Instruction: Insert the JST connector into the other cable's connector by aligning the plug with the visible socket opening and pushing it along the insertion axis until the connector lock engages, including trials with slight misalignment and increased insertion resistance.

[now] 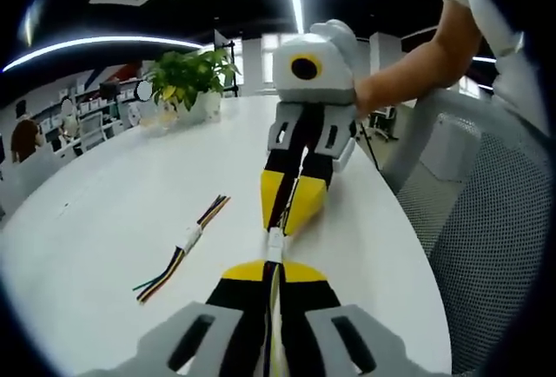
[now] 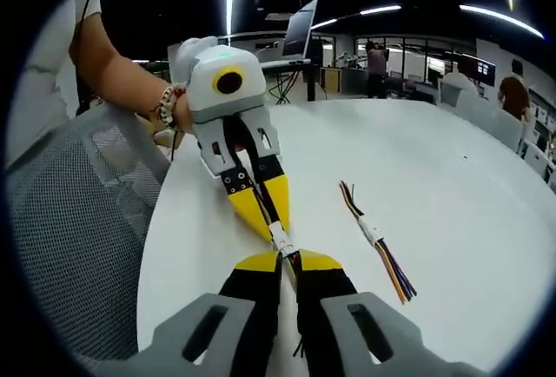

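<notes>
White JST connector (image 1: 274, 244) joined between opposing yellow-tipped claws, above table.

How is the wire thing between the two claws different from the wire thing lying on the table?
The cable between the claws is held up off the table, pinched from both ends by the left claw and the right claw; the cable on the table lies flat and untouched. Almost all of the held one is hidden except its white connector; the loose one shows colourful wires fanning out at both ends. Both have a white connector in the middle.
</notes>
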`<state>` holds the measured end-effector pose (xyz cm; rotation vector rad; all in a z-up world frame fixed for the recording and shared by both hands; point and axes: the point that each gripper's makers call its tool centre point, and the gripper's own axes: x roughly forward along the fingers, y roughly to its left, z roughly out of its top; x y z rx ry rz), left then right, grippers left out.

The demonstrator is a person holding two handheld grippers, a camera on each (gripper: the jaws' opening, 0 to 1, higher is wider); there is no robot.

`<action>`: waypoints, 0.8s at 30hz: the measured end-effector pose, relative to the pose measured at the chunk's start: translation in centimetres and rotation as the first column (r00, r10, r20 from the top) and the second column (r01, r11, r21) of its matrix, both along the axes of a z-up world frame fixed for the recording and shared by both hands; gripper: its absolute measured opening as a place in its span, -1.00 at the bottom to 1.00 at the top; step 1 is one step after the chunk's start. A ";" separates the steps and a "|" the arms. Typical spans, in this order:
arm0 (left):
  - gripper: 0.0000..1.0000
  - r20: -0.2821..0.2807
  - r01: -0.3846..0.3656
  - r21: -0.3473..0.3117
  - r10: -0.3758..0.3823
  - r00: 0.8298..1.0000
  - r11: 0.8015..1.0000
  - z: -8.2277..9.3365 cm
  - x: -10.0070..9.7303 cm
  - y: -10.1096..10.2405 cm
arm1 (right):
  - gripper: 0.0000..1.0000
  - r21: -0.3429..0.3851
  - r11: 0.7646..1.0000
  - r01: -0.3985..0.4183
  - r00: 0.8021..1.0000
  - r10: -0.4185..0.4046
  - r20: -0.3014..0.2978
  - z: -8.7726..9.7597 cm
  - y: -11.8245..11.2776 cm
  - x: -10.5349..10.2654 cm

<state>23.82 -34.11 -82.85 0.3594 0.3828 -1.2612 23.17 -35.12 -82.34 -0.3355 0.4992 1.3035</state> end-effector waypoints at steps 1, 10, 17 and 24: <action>-1.00 0.008 -0.010 -0.004 0.010 1.000 1.000 0.2 0.3 -0.1 | -0.94 0.005 1.000 0.004 1.000 -0.004 0.006 0.1 -0.1 0.3; -1.00 0.020 -0.031 0.000 0.031 0.999 1.000 0.7 2.6 0.2 | -0.93 -0.008 0.999 0.032 0.997 -0.031 0.068 0.5 0.1 2.5; -1.00 0.007 -0.070 0.014 0.070 0.998 0.997 -0.1 4.5 0.1 | -0.92 -0.033 0.998 0.052 0.996 -0.050 0.076 -0.2 0.1 4.4; -0.93 -0.018 -0.097 0.031 0.098 0.995 0.995 -0.9 5.5 0.6 | -0.92 -0.041 0.996 0.073 0.996 -0.071 0.058 -1.2 0.2 5.1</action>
